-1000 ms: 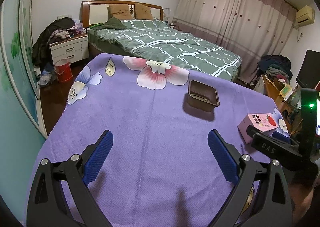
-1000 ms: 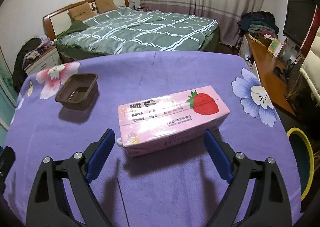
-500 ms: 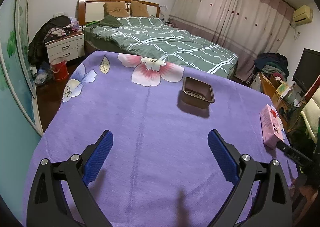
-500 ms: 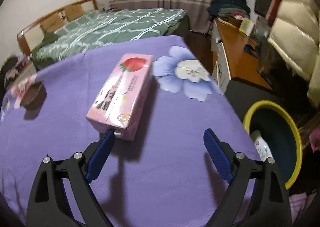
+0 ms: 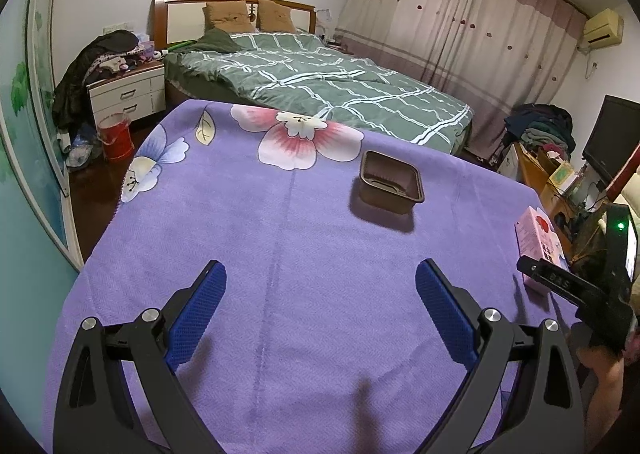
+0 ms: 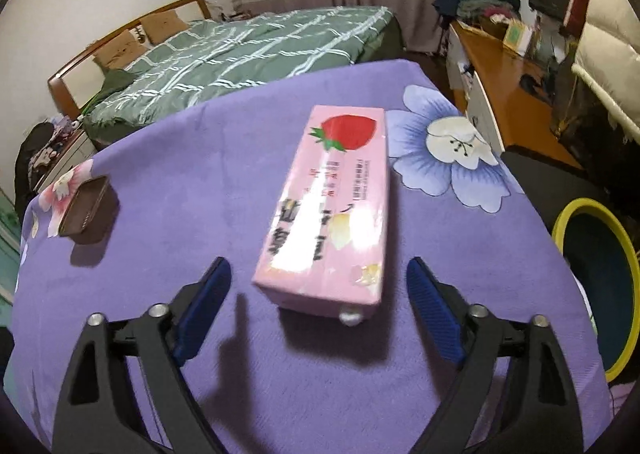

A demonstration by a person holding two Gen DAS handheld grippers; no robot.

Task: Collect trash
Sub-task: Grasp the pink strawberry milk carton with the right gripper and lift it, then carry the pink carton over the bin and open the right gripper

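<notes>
from the left wrist i see my left gripper [image 5: 320, 286] with fingers spread wide over bare purple bench [image 5: 260, 254]. the brown tray [image 5: 390, 182] sits ahead, nothing in it that i can see. the pink carton [image 5: 538, 242] lies at the bench's right edge.

from the right wrist, my right gripper [image 6: 318, 286] has just been narrowing; its fingers straddle the carton's near end without touching. the yellow-rimmed bin [image 6: 592, 278] stands beside the bench at right, its contents unclear.
</notes>
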